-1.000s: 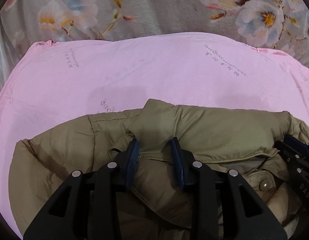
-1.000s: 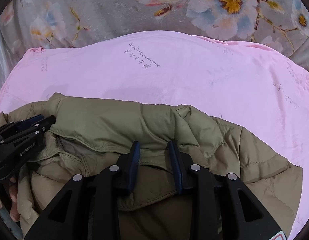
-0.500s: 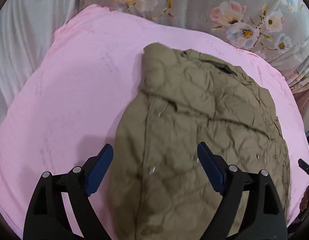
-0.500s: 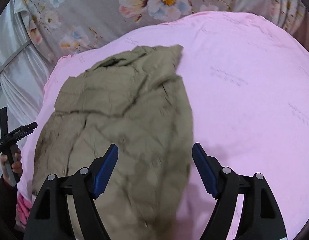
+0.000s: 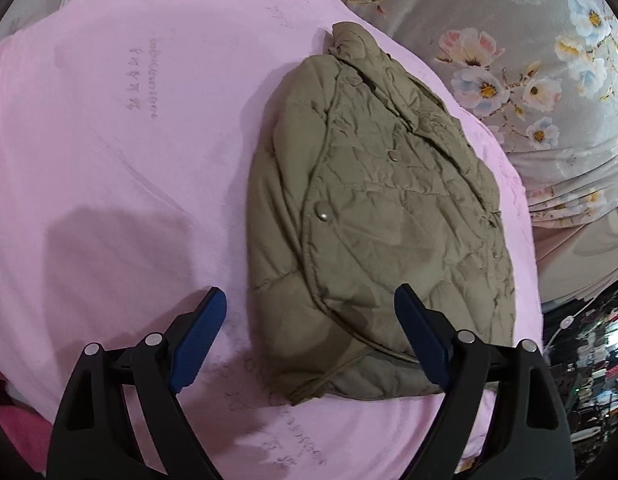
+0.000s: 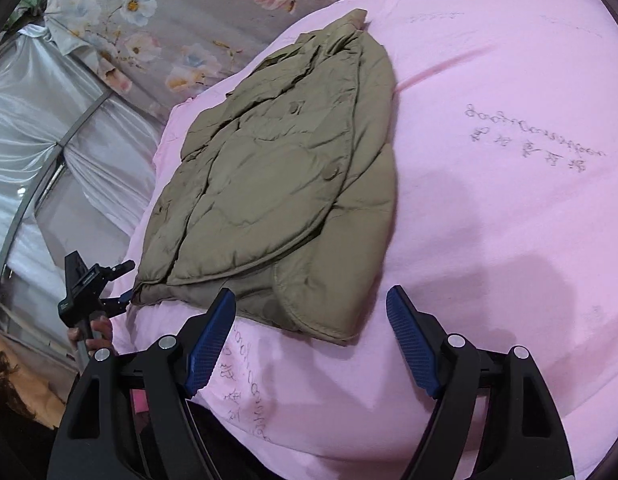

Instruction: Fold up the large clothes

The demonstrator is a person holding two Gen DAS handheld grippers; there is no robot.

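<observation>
Both claws have let go of the jacket's collar and pulled back, jaws just opened, nothing between them. Left view: left claw (image 5: pixel 309 336) gapes above the jacket (image 5: pixel 381 216), folded narrow on the pink sheet (image 5: pixel 109 160). Right view: right claw (image 6: pixel 311 332) gapes near its hem; the next fold probably wants both hem corners gripped evenly.

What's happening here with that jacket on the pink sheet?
A person is folding a padded olive jacket with a two-fingered gripper in each hand. The jacket lies flat on the pink sheet, its sides already folded in over the front. The left gripper and right gripper have just opened; nothing is between their fingers, and both hang over the jacket's near edge. The lengthwise fold is not yet done.
</observation>
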